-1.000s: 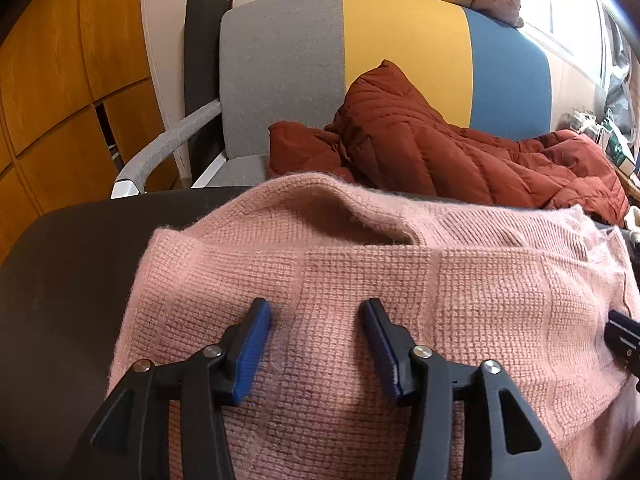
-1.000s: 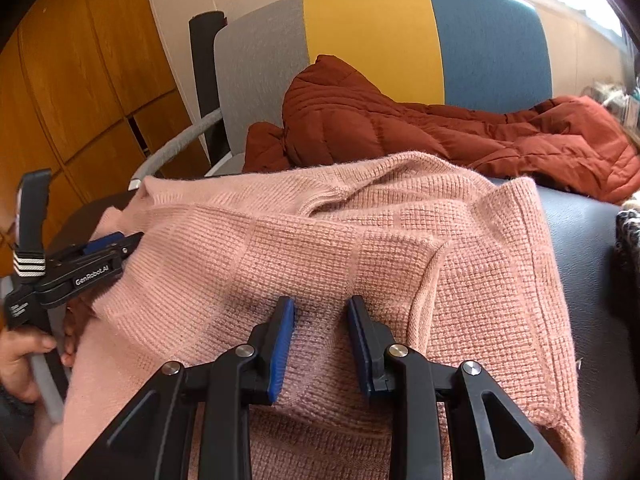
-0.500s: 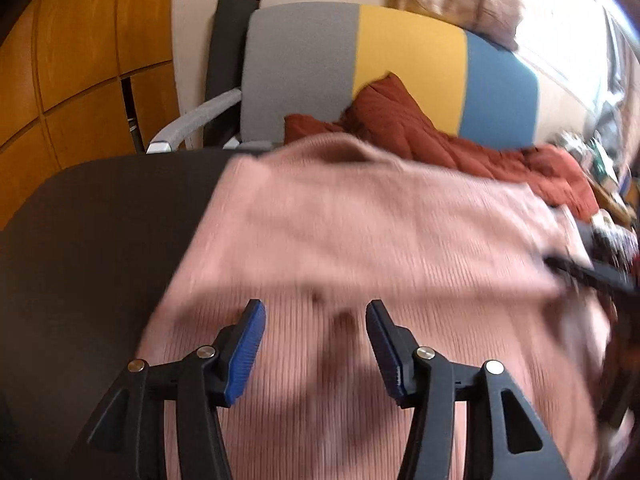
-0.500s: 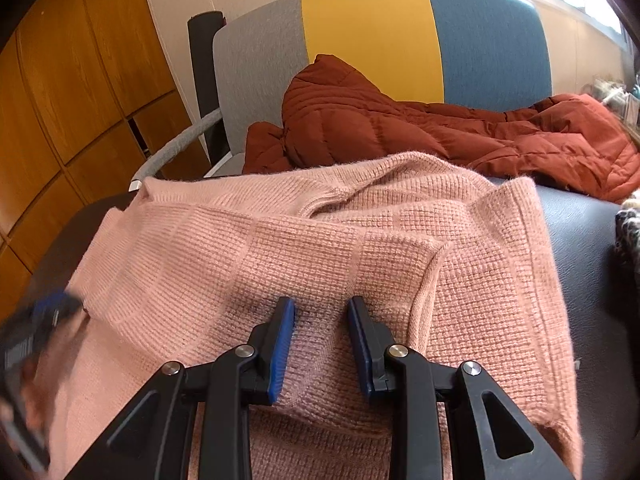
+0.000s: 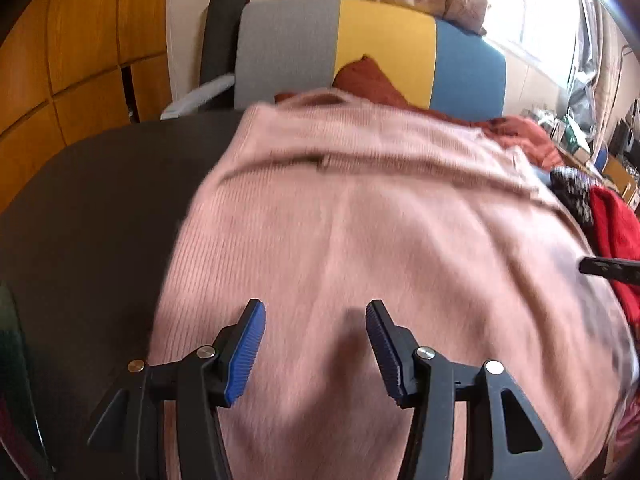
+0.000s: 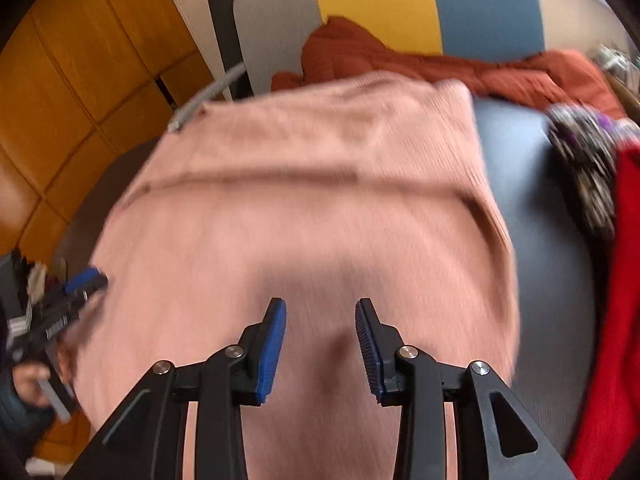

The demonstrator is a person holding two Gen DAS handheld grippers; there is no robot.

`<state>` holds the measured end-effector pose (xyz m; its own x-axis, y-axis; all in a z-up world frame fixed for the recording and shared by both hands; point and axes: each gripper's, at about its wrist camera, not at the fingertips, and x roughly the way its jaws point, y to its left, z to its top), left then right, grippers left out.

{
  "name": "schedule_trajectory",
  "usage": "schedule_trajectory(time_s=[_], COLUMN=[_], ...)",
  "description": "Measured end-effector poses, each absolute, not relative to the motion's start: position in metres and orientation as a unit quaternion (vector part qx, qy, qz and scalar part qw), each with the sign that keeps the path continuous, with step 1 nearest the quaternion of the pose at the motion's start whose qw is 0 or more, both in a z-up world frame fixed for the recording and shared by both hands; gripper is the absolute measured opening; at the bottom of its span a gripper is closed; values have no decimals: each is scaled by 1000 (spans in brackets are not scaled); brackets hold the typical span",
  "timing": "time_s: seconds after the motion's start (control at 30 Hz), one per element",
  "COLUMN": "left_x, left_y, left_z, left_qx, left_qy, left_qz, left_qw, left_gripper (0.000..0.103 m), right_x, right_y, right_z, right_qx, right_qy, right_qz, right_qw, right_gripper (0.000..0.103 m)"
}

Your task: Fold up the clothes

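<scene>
pink sweater (image 5: 380,248), lettering on left gripper (image 5: 316,312) unreadable

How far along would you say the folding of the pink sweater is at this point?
Partly done: the pink sweater lies on the dark table with a fold line across it. Both the left gripper and right gripper are open, holding nothing. The red garment waits unfolded.

Bare tabletop (image 5: 100,208) left of sweater (image 5: 380,240); red garment (image 6: 616,280) crowding right.
</scene>
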<state>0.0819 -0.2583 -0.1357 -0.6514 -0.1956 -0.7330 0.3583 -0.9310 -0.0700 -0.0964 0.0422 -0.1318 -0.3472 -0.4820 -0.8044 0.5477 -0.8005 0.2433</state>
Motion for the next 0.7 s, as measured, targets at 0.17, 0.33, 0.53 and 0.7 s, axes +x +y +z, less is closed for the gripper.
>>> schedule_trajectory(time_s=[0.17,0.33,0.53,0.7], left_x=[102,114,137,173], left_y=[-258,-257,-261,-269], left_z=[-142,-144,-131,-126], left_qx=[384,387,374,359], left_qy=[99,94,118,142], left_qz=[-904,-901,-903,-902], left_qw=[162,171,177,193], left_gripper=[56,56,56,55], right_x=[-43,-31,-29,-4], right_y=[78,88,101,149], right_z=[-145,-152,-139,-127], right_qx=[436,395,421,422], right_qy=[89,78,21,-61], right_qz=[-849,-878,-865,-855], right_qw=[285,259,270,295], right_gripper=[38,38,59,63])
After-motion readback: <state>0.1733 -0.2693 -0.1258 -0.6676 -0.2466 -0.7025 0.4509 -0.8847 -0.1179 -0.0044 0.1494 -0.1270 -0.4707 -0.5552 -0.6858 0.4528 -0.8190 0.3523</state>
